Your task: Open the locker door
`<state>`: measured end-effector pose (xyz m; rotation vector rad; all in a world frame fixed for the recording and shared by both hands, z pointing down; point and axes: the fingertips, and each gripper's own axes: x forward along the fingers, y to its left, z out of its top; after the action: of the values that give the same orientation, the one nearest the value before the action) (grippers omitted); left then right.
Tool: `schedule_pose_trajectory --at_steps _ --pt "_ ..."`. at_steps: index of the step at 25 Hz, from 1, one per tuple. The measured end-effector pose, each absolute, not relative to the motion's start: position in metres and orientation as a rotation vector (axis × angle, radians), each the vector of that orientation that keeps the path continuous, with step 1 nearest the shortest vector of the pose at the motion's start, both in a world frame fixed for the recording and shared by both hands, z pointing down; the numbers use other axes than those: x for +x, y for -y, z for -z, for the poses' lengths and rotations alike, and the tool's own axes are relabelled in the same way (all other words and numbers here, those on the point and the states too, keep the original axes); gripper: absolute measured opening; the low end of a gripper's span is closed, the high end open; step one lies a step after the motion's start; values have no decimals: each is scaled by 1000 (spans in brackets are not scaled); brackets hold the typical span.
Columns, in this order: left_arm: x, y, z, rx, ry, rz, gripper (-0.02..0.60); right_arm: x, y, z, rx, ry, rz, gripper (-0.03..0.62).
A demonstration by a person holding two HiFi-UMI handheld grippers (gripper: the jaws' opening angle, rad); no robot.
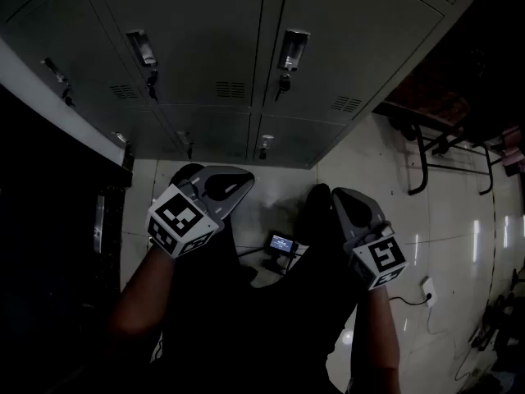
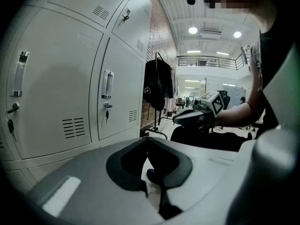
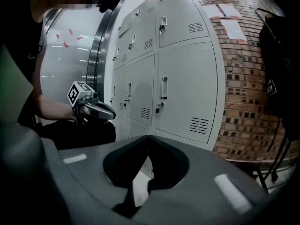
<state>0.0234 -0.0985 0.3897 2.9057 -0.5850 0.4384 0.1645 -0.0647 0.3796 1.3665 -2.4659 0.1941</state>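
Locker doors [image 1: 344, 56] are standing shut in a grey bank ahead of the person, each with a handle [image 1: 293, 50] and a lock under it, and both grippers are well apart from them. Left gripper [image 1: 244, 182] is hanging low over the lap of the person, its jaws are pressing together at the tips and it is holding nothing. Right gripper [image 1: 339, 197] is hovering near it at about the same height, its jaws are also closed all the way, and nothing is sitting between them.
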Motion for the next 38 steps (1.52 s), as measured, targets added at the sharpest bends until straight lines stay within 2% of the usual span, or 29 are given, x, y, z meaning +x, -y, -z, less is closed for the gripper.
schedule_pose_trajectory --at_steps 6,23,28,33,38 --pt "22 101 -388 2907 583 -422 12 161 75 -381 1372 2444 -186 3" --pt "17 102 -384 2905 592 -355 12 105 181 -375 1293 2247 136 18" --pt "18 100 -382 2911 588 -337 12 97 221 -370 1258 2016 409 61" --pt "15 101 -379 2912 588 -327 12 92 260 -358 1194 1686 732 77" --pt "16 100 -377 2910 584 -314 12 78 275 -365 1090 1536 846 86"
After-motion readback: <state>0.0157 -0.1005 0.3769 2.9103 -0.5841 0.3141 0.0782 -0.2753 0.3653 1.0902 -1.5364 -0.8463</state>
